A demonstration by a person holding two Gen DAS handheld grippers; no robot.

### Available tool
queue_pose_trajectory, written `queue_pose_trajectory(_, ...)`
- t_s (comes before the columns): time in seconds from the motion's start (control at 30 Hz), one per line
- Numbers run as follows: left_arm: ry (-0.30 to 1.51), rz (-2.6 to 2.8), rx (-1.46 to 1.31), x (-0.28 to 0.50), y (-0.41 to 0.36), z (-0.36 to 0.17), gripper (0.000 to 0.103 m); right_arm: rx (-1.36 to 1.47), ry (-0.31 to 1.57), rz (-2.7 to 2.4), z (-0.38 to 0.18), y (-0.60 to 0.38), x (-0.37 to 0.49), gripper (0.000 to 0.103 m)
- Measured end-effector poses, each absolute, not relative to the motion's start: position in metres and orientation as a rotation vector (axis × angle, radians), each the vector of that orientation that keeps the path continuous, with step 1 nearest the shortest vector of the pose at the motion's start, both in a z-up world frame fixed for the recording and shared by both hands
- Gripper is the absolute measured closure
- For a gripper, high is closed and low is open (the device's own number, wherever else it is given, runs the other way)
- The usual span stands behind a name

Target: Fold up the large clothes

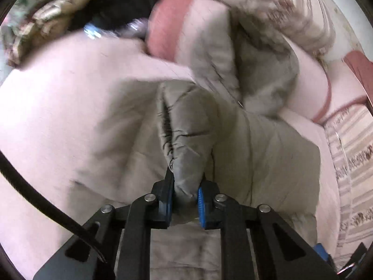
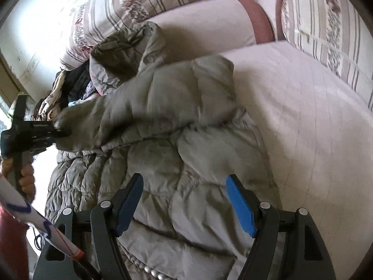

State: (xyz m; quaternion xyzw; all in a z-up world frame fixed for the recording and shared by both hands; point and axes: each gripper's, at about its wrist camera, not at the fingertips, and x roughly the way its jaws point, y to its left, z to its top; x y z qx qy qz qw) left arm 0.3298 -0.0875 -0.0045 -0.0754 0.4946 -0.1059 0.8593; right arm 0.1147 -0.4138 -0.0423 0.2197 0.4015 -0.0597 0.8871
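Seemingly mid-fold, the left tool (image 1: 185, 196) pinched the jacket's (image 2: 177, 144) sleeve (image 1: 186, 140), needing laying across it, while the right tool (image 2: 184, 200) hovered spread above the jacket.

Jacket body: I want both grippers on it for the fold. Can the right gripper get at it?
Probably yes: the right gripper is open just above the jacket body, nothing between them.
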Motion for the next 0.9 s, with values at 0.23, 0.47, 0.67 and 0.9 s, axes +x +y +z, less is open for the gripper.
queue_pose_trajectory(0.23, 1.116, -0.162, -0.184, 0.357, -0.052, -0.038, 0.087, 0.4, 0.844, -0.146, -0.04, -0.399, 0.175, 0.024)
queue_pose_trajectory(0.47, 1.099, -0.15, -0.121, 0.364, -0.069, -0.064, 0.079, 0.407, 0.948, -0.228, -0.084, -0.394, 0.237, 0.024)
queue_pose_trajectory(0.67, 1.069, -0.1, -0.083, 0.361, -0.071, -0.061, 0.066, 0.395, 0.985, -0.226, -0.095, -0.395, 0.248, 0.02)
queue_pose_trajectory(0.9, 0.92, -0.067, 0.004, 0.285, -0.046, -0.014, 0.039, 0.388, 0.925, -0.211, -0.055, -0.394, 0.191, 0.02)
